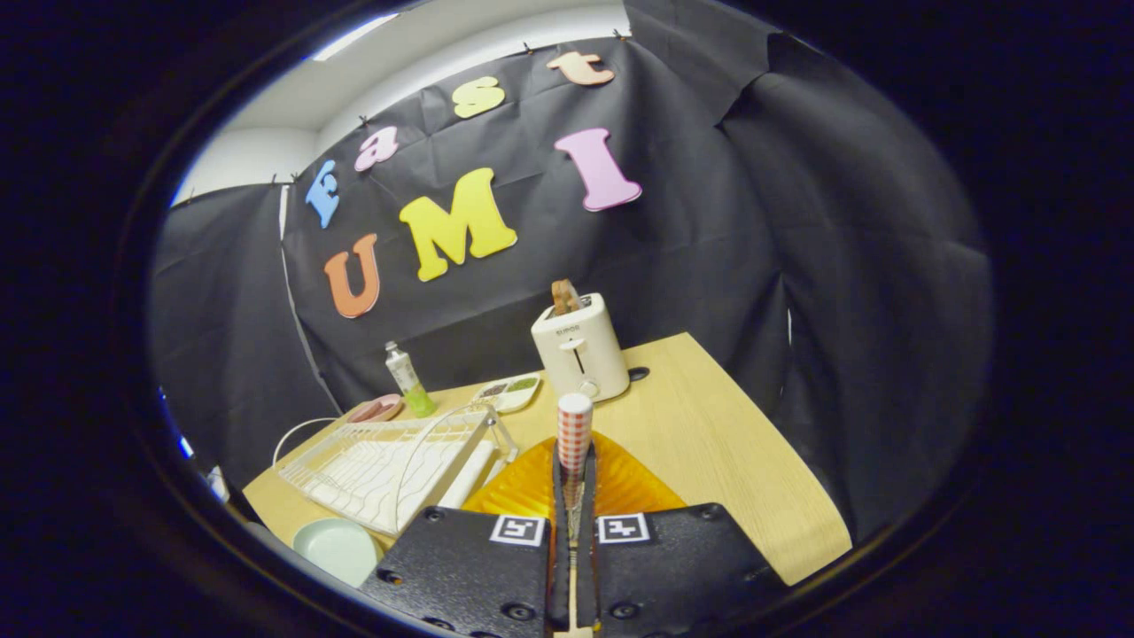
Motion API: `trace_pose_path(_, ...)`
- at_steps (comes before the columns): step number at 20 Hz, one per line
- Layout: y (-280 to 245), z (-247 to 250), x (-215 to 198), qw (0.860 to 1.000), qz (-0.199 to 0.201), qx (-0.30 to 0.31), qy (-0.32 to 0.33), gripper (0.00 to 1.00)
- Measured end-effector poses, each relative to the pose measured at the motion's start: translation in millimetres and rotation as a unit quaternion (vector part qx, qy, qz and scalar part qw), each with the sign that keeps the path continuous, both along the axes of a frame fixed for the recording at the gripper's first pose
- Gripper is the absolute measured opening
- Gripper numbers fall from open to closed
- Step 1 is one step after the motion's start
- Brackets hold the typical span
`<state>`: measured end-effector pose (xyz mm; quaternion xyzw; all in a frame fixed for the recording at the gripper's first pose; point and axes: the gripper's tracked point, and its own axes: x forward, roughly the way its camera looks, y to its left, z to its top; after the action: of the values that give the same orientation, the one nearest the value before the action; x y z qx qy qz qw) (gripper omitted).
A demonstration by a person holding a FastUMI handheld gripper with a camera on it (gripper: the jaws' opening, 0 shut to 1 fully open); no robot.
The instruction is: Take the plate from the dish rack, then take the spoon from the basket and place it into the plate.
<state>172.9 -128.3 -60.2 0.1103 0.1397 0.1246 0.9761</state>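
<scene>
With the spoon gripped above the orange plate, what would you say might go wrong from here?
The gripper is shut on the spoon, whose checkered handle end sticks up past the fingertips. Released from this height, it might bounce or slide off the ribbed orange plate. Swinging sideways, it could clip the white dish rack close beside the plate.

1. Spoon (574, 434): red-and-white checked handle with a white rounded end, standing upright, clamped between the closed tongs (573, 496).
2. Plate (576, 487): orange, ribbed, translucent, lying on the bench directly under the spoon, beside the white wire dish rack (390, 465).
</scene>
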Motion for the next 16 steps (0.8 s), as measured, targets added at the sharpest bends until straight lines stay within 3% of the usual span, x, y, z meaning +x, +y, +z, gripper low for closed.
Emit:
trace_pose_path(5, -9, 26, -1, 0.999, -0.041, -0.011, -0.014, 0.08)
trace_pose_path(10, -6, 94, -26, 0.991, -0.080, -0.068, -0.087, 0.08)
trace_pose_path(13, 23, 121, -52, 0.987, -0.070, -0.087, -0.115, 0.08)
trace_pose_path(16, 69, 128, -84, 0.989, -0.033, -0.082, -0.118, 0.08)
